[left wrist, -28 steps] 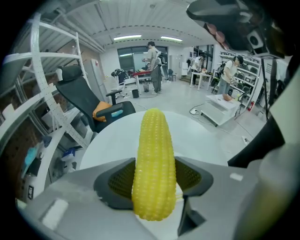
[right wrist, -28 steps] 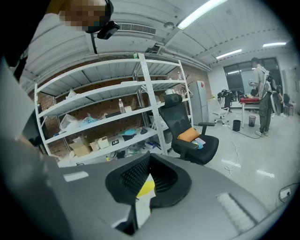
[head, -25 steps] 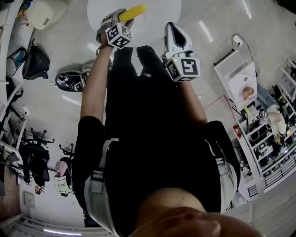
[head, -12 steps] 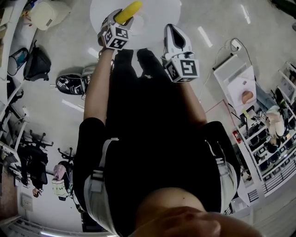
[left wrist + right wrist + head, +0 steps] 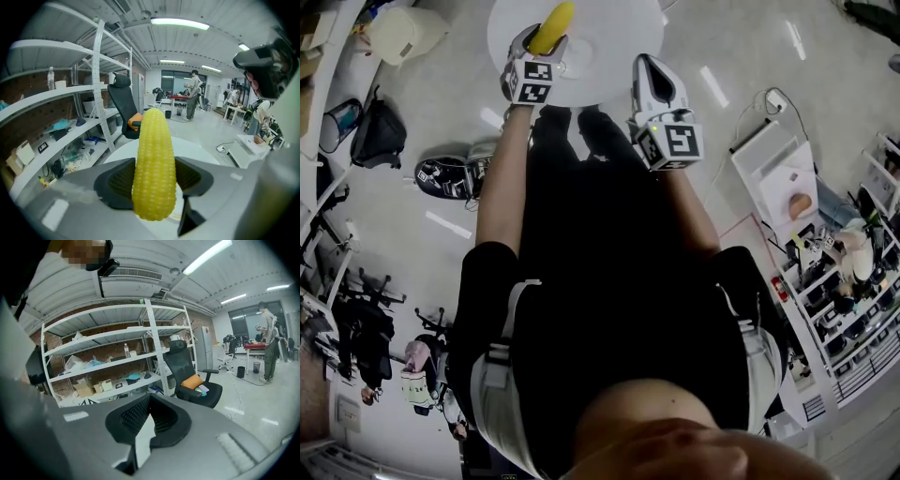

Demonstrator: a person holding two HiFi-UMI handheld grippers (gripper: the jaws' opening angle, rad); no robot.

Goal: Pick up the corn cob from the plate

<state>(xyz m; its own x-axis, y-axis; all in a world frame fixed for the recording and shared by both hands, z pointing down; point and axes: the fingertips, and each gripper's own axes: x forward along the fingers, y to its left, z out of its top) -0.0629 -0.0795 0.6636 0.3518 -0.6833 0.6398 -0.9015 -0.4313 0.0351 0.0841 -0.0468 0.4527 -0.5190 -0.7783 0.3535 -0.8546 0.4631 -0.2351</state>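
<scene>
Head view: your left gripper (image 5: 540, 39) holds the corn (image 5: 554, 24) over the bench's (image 5: 619, 37) near left edge, lifted clear of it. Your right gripper (image 5: 649, 67) hangs over the near edge.

Left gripper view: the jaws stand wide, with the pads clamped on the corn's (image 5: 153, 159) lower half. It is probably stiff and light. Being round, it may pivot, so a grip nearer the middle looks safer.

Right gripper view: the right gripper (image 5: 147, 420) is closed and empty.
</scene>
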